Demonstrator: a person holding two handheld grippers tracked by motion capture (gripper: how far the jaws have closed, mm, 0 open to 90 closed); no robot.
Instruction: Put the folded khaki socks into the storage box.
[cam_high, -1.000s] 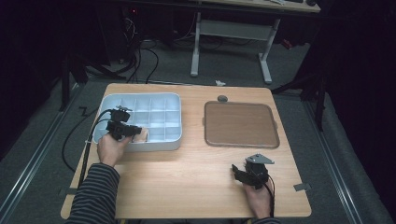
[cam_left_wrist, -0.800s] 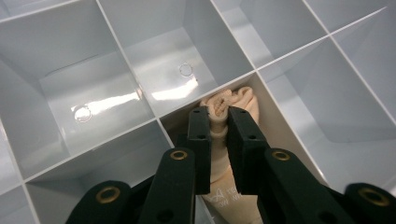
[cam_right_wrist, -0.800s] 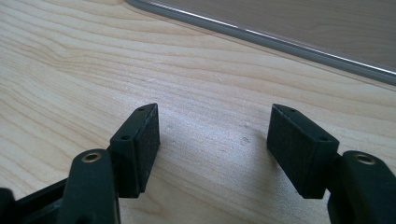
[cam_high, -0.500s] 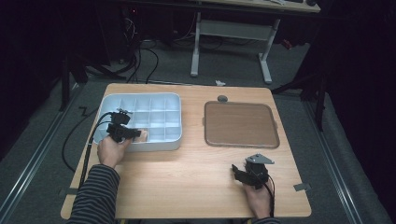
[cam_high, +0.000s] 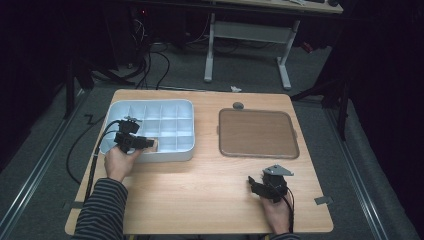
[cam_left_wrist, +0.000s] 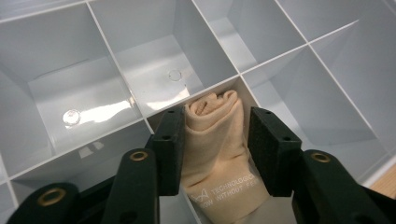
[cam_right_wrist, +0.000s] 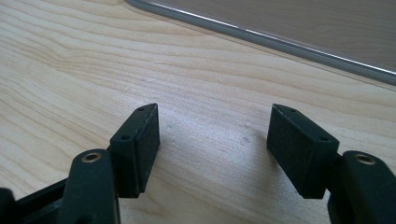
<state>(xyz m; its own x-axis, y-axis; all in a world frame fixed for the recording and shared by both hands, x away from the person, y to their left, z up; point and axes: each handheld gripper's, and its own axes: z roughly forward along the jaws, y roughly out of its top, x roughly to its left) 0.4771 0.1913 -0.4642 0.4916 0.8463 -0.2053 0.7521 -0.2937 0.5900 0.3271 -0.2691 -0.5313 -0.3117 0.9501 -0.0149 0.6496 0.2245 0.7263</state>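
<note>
While the left gripper (cam_left_wrist: 215, 144) is held over the near edge of the white compartment tray (cam_high: 115, 111), at the left of the high view, its jaws have just been opening. A rolled beige cloth (cam_left_wrist: 217, 154) is seen between the two black pads in the left gripper view. The pads stand just beside the roll on either side, with a slight gap visible along the right pad; whether the left pad touches the fabric cannot be told. No squeeze on the cloth is apparent.

The cloth lies in a compartment of the tray's near row, at the lower centre of the left gripper view, and grey printed lettering is visible on its lower end. In the high view it appears as a small beige patch (cam_high: 151, 145) in the near row, just right of the left gripper (cam_high: 134, 141).

The right gripper (cam_right_wrist: 212, 144) is seen at the lower right of the high view (cam_high: 267, 186), resting low over the bare wooden table (cam_high: 200, 185). Its jaws are spread apart and nothing is held between them. A brown tray with a grey rim (cam_high: 257, 133) lies at the centre right of the high view, and its rim (cam_right_wrist: 261, 37) crosses the upper right of the right gripper view.
</note>
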